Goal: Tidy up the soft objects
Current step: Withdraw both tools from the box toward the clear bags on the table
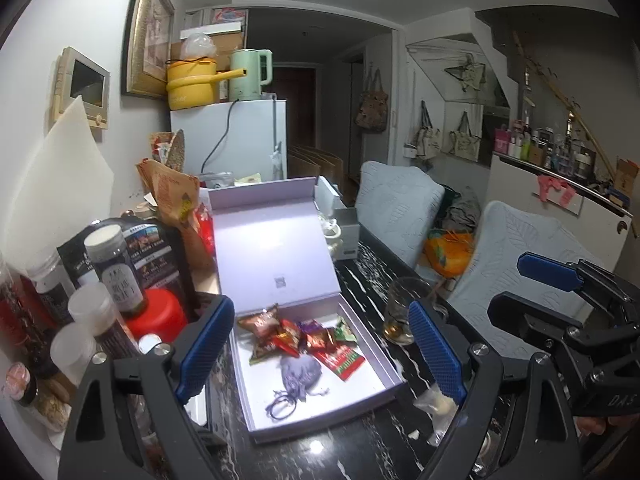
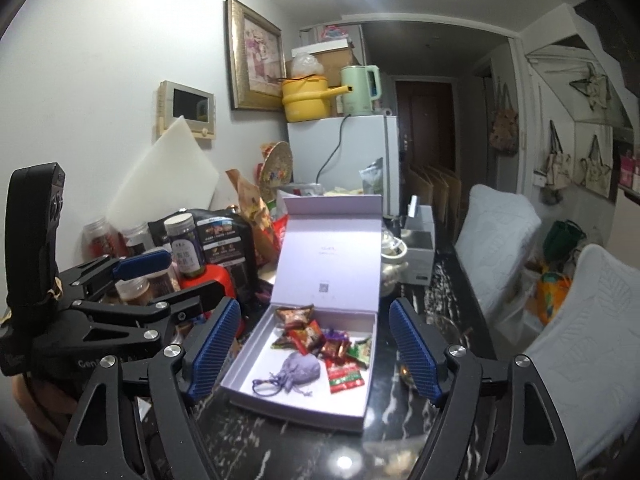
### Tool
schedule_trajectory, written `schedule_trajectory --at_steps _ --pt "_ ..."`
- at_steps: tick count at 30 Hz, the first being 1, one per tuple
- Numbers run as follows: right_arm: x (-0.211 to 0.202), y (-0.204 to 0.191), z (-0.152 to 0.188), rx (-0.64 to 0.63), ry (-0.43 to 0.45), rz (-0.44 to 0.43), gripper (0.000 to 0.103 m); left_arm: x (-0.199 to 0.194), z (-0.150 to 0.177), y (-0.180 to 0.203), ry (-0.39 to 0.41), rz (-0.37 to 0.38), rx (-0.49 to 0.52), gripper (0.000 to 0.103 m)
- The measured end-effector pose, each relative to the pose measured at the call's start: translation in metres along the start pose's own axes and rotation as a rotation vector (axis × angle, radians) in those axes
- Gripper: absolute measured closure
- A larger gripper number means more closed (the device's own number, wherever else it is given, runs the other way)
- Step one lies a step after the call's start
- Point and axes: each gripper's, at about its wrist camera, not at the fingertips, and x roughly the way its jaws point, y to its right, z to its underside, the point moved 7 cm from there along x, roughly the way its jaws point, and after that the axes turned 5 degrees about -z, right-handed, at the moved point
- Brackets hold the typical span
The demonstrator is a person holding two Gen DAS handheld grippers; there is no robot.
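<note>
We look along a dark marble-patterned table (image 1: 360,440) crowded on its left side with jars and packets (image 1: 116,264), a white fridge (image 1: 240,140) behind it and two pale quilted chairs (image 1: 400,208) to its right.

At the middle of the table sits a lilac gift box (image 2: 256,392), its hinged lid (image 2: 328,256) standing open behind it. This box holds the soft things. A heap of crinkled snack packets (image 2: 316,336) — red, brown, purple and green foil — lies toward the back of the box, with a flat red-and-green packet (image 2: 346,376) at the heap's right, nearer us. In front of them rests a small lavender drawstring pouch (image 2: 302,370), plump and gathered into soft folds, its cord (image 2: 266,386) trailing in loops across the white floor of the box.

A drinking glass (image 1: 402,312) with a little amber liquid stands just right of the box.

We hold two tongs above the near edge of the table. The left gripper (image 1: 322,354) has its blue ribbed pads spread wide, the box showing between them — nothing is gripped. The right gripper (image 2: 314,354) likewise has its pads well apart, framing the box and holding nothing. Each gripper shows at the edge of the other's view.
</note>
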Motion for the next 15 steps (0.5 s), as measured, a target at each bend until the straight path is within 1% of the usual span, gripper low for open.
schedule_trajectory --at_steps 7,15 --pt "-0.02 0.003 0.03 0.017 -0.031 0.019 0.019 -0.01 0.024 0.015 -0.018 0.038 0.017 0.013" --pt "-0.031 0.02 0.071 0.081 -0.079 0.048 0.019 -0.01 0.05 0.032 -0.066 0.083 0.009 0.013"
